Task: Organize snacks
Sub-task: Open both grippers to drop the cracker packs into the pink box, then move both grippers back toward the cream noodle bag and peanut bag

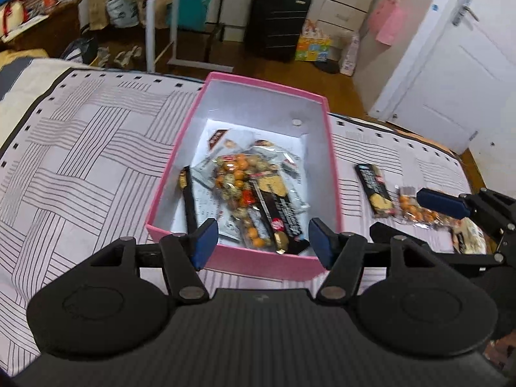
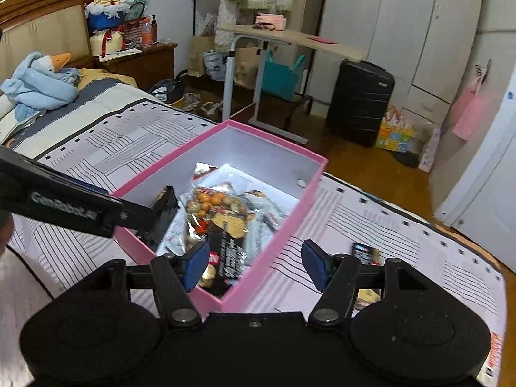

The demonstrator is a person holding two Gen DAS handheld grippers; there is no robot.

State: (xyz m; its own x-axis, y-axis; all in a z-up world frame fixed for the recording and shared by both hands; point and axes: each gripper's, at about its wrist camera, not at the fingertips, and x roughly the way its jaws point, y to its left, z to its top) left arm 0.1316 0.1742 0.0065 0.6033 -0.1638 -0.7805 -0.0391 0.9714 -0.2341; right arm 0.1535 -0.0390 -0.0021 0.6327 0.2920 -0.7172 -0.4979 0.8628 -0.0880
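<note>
A pink box stands open on the striped bed cover and holds several snack packs. Among them are a clear bag of orange nuts and a black cracker pack. My left gripper hovers over the box's near wall, open, with nothing between its blue pads. My right gripper hangs open over the near right corner of the box, also with nothing in it. On the cover right of the box lie a black cracker pack and a small nut bag.
The bed cover stretches left of the box. Beyond the bed's edge are a wooden floor, a black suitcase, a white-legged side table and a white door. A blue plush toy lies near the headboard.
</note>
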